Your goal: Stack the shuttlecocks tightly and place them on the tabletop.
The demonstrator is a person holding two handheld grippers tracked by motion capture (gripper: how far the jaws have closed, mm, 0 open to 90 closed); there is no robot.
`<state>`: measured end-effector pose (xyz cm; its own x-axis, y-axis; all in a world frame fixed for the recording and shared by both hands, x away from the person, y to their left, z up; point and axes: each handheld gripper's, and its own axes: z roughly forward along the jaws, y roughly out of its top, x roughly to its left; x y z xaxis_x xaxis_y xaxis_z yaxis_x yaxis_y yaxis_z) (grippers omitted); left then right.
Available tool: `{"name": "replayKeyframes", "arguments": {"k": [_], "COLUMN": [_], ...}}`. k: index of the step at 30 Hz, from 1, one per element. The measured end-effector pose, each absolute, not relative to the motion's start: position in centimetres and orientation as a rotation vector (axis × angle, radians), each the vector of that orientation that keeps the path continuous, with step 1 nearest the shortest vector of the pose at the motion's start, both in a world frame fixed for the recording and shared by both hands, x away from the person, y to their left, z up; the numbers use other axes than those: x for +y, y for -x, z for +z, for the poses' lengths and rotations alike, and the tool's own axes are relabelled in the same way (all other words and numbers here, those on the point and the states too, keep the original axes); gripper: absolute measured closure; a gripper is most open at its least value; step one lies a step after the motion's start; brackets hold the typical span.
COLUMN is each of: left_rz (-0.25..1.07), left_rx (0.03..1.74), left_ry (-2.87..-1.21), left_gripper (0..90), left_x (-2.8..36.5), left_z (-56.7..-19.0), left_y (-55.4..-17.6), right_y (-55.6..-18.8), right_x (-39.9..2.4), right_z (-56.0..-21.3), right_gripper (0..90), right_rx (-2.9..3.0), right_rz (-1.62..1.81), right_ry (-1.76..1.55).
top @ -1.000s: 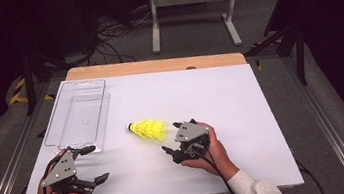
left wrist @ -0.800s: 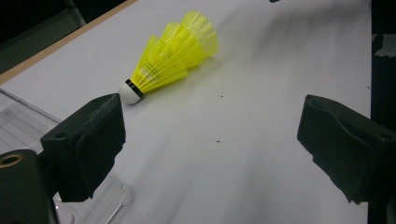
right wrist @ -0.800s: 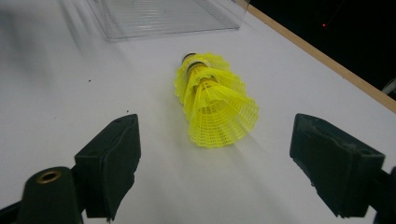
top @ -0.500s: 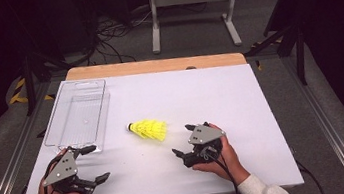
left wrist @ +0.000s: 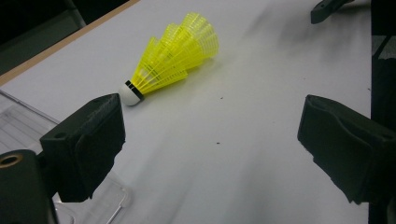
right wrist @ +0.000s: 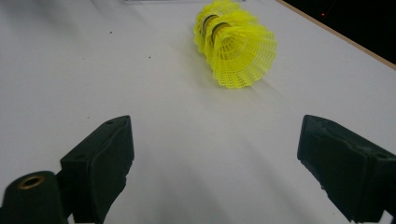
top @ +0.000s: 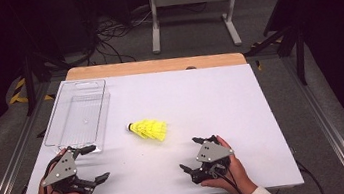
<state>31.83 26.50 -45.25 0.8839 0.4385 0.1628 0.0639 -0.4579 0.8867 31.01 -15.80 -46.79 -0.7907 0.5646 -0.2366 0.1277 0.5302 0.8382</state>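
Fingers of the right gripper have just been opening and stand wide, with nothing between them; the left gripper is likewise wide and empty. Yellow shuttlecocks lie nested on the white tabletop, apart from both grippers, beside the clear tray. No legible writing.

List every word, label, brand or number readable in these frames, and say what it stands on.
None can be read. The yellow shuttlecocks carry only dark bands, with no legible print. The clear plastic tray, the white table, the left gripper and the right gripper show no lettering or marks.
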Motion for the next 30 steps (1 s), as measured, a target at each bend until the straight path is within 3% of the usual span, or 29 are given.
{"name": "replayKeyframes", "arguments": {"k": [4, 9, 17, 30], "left_rz": [0.451, 0.432, 0.433, 0.462], "left_rx": [0.357, 0.352, 0.363, 0.384], "left_ry": [-2.017, -2.016, -2.012, -2.009], "left_gripper": [8.3, 8.3, 8.1, 8.1], "left_x": [26.4, 26.4, 26.9, 27.8], "left_z": [-45.3, -45.4, -45.6, -45.5], "left_y": [-31.8, -31.9, -31.9, -31.1], "right_y": [-31.1, -32.0, -34.2, -35.9], "right_x": [-15.6, -14.3, -12.5, -10.3], "right_z": [-46.4, -46.6, -46.8, -46.8], "right_gripper": [13.3, 22.1, 26.1, 21.9], "right_rx": [2.262, 2.318, 2.378, 2.397], "right_rz": [1.217, 1.233, 1.258, 1.231], "right_ry": [-0.567, -0.54, -0.577, -0.568]}}
